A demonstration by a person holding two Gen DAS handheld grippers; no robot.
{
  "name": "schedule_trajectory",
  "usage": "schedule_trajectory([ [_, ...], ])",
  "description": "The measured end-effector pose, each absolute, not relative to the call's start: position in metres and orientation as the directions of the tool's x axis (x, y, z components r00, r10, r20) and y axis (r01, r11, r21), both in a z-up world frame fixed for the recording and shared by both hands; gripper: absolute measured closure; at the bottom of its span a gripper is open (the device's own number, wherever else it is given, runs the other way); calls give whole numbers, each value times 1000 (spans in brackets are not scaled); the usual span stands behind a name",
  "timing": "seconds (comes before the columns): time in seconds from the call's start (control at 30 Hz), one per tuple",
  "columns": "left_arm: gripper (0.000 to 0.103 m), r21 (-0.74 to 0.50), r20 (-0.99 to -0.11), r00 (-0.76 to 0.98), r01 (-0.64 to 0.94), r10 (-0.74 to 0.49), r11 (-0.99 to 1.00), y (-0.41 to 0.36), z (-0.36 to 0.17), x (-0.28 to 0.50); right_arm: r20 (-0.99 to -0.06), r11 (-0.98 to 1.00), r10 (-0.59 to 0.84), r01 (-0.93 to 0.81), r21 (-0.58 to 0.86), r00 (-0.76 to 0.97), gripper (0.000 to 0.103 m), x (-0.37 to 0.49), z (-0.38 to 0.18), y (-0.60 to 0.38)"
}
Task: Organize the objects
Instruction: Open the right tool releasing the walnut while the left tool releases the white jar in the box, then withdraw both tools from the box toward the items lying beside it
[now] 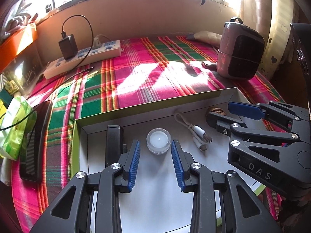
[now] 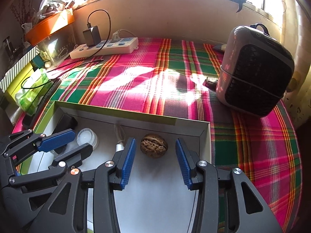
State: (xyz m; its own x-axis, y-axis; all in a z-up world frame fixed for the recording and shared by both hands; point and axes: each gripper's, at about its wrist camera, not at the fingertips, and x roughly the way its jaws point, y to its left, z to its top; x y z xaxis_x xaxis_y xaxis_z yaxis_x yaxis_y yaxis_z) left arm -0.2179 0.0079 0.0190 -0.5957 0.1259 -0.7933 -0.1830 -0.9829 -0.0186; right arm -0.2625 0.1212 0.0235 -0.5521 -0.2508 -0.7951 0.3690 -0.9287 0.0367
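A shallow white box [image 1: 155, 104] with a green rim lies on the plaid cloth. In it are a white tealight candle [image 1: 158, 140], a brown walnut [image 2: 154, 145], a short white USB cable [image 1: 196, 134] and a black oblong object [image 1: 114, 141]. My left gripper [image 1: 155, 142] is open, and the candle sits just beyond its blue pads [image 1: 136, 161] without touching them. My right gripper [image 2: 155, 140] is open around the walnut, with a gap on both sides. Each gripper also shows in the other's view, low inside the box.
The pink and green plaid cloth [image 1: 155, 68] covers the surface. A white power strip [image 1: 81, 58] with a black charger lies at the back left. A pink and black heater [image 1: 241, 54] stands at the back right. A tissue pack [image 1: 17, 128] and black comb [image 1: 35, 141] lie left of the box.
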Motion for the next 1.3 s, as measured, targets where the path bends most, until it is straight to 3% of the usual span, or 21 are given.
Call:
schedule_trajectory([
  [0.53,72,2,-647,-753,-155,117,-988,5,72,-160,-734,-933,-287,352,70,-616,59,-221,48,136],
  [1.3,72,52,-580,-810,-148,90,-988,12,88,-109,-689,-933,-300,352,69,-659,59,-169,58,154],
])
